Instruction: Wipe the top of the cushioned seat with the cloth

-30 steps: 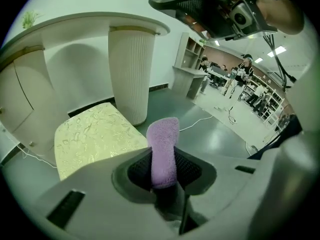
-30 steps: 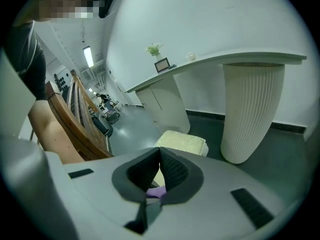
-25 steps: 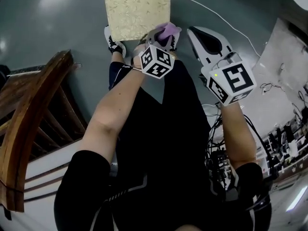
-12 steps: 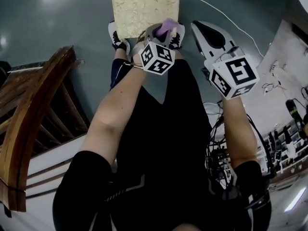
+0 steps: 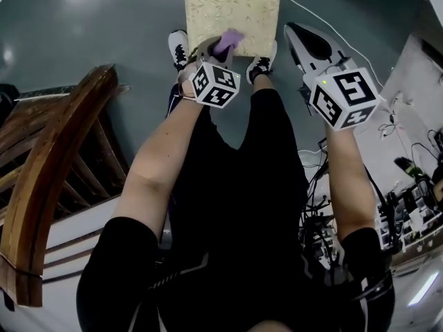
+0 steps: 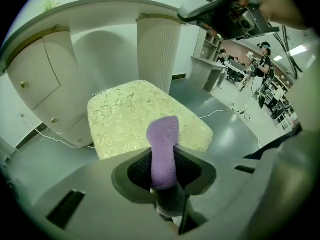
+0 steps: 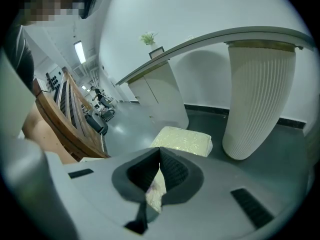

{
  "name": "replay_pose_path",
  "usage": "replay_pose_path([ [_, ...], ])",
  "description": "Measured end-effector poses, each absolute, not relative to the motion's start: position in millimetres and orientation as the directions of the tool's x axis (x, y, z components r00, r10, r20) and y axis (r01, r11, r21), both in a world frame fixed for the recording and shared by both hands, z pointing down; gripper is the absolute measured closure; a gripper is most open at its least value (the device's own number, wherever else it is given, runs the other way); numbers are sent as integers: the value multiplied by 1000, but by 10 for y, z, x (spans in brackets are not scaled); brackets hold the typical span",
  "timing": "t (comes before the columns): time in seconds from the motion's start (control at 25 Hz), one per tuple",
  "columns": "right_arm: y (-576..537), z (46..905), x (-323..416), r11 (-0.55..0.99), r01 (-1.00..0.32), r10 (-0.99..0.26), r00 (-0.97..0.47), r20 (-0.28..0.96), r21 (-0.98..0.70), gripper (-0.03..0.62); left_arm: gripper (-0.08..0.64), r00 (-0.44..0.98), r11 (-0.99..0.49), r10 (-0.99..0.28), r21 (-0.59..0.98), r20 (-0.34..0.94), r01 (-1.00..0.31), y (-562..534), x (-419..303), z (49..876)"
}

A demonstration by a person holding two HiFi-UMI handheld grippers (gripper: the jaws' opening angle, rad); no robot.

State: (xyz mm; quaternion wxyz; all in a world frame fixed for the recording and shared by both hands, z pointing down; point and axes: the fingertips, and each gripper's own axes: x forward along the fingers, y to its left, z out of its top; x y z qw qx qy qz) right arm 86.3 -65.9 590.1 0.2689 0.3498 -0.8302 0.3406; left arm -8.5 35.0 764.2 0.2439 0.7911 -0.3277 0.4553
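Left gripper view shows the left gripper (image 6: 164, 176) with jaws pinching the purple cloth (image 6: 163, 144), held at the near edge of the cushioned seat (image 6: 127, 111). The right gripper (image 7: 159, 170), jaws pressed together and empty, sits beside the seat.

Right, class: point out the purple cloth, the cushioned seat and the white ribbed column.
purple cloth (image 6: 164, 146), left gripper view, middle of the strip above the jaws.
cushioned seat (image 5: 232, 9), head view, centre of its patterned top.
white ribbed column (image 7: 257, 99), right gripper view, middle of its shaft.
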Motion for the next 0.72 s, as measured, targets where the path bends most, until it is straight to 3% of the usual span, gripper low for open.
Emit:
replay_pose_path([
  [0.4,-769,5984,629,509,-805,-435,-545,717,-303,588,466,333,-670,-282,64,900,-740,348,-716,7651],
  [0.72,-790,5866,455,502,-793,-436,-578,690,-346,588,466,247,-589,-277,39,929,-807,282,-1143,7601],
])
